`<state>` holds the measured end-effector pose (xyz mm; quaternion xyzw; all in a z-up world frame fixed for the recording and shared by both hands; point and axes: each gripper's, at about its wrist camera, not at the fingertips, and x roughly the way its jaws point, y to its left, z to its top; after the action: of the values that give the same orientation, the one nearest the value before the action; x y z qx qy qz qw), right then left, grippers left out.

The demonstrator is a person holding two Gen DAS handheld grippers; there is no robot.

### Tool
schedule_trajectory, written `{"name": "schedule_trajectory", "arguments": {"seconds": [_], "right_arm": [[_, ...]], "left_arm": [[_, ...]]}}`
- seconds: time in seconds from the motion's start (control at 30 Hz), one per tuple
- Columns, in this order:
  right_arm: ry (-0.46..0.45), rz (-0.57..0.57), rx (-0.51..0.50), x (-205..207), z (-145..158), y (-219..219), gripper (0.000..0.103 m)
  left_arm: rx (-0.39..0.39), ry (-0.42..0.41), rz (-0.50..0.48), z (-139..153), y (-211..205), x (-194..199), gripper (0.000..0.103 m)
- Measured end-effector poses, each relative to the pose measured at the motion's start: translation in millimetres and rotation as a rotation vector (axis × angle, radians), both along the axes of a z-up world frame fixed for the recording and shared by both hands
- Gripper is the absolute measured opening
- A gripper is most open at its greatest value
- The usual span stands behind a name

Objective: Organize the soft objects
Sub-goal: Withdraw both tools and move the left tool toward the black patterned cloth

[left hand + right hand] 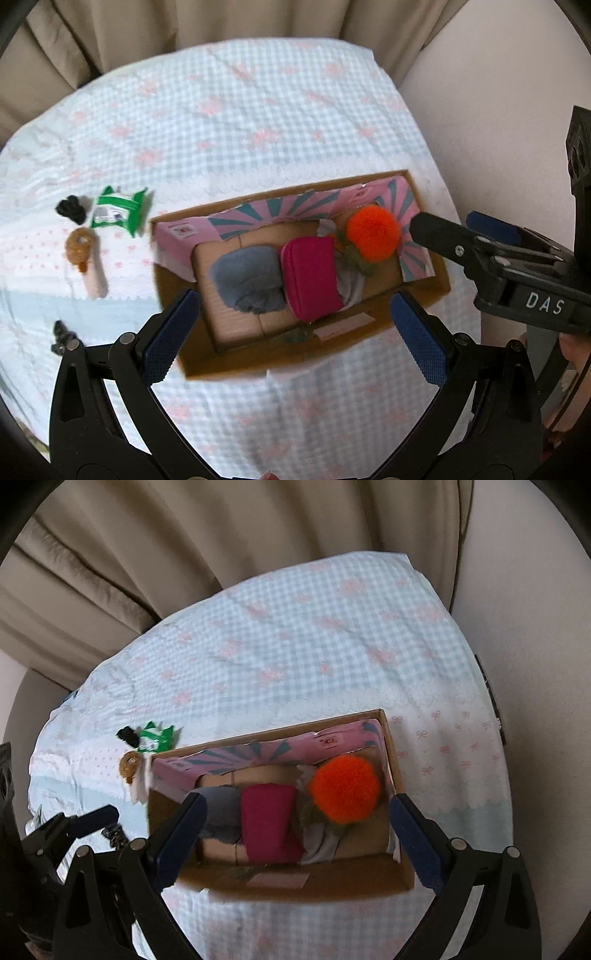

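Both claws hang wide open and empty over the cardboard box [391, 746] on the table [229, 122]: the right claw [295, 834] straddles it, and the left claw [291, 332] frames its near side. Inside the box lie a grey fluffy piece [245, 282], a magenta pouch [312, 280] and an orange pompom [345, 788], with a whitish cloth mostly hidden beneath them. Only the left wrist view shows clearly the green packet [118, 210] left of the box; the small dark bits beside it are too blurred to identify.
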<state>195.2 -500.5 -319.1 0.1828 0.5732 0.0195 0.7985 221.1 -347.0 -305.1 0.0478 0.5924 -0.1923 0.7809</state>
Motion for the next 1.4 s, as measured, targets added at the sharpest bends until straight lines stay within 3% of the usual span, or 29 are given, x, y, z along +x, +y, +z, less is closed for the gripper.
{"name": "schedule_trajectory", "arguments": {"seconds": [0.4,0.67,0.8,1.1,1.4], "right_arm": [[-0.178,0.013,-0.068,-63,108,41,0.098],[-0.297,0.029,-0.108,-105,171,85,0.098],[-0.359,0.022,-0.14,-124,196,109,0.098],[-0.447,0.034,-0.131,-145,230,172,0.098],[-0.46,0.026,-0.117,-124,226,257,0.098]], "left_arm": [[-0.023,-0.17,0.071,97,64,-67,0.103],[-0.071,-0.352,0.18,160,138,-131,0.103],[-0.07,-0.393,0.234,178,175,-153,0.103],[-0.078,-0.439,0.349,195,276,-181,0.103],[-0.084,-0.394,0.382,179,390,-159,0.103]]}}
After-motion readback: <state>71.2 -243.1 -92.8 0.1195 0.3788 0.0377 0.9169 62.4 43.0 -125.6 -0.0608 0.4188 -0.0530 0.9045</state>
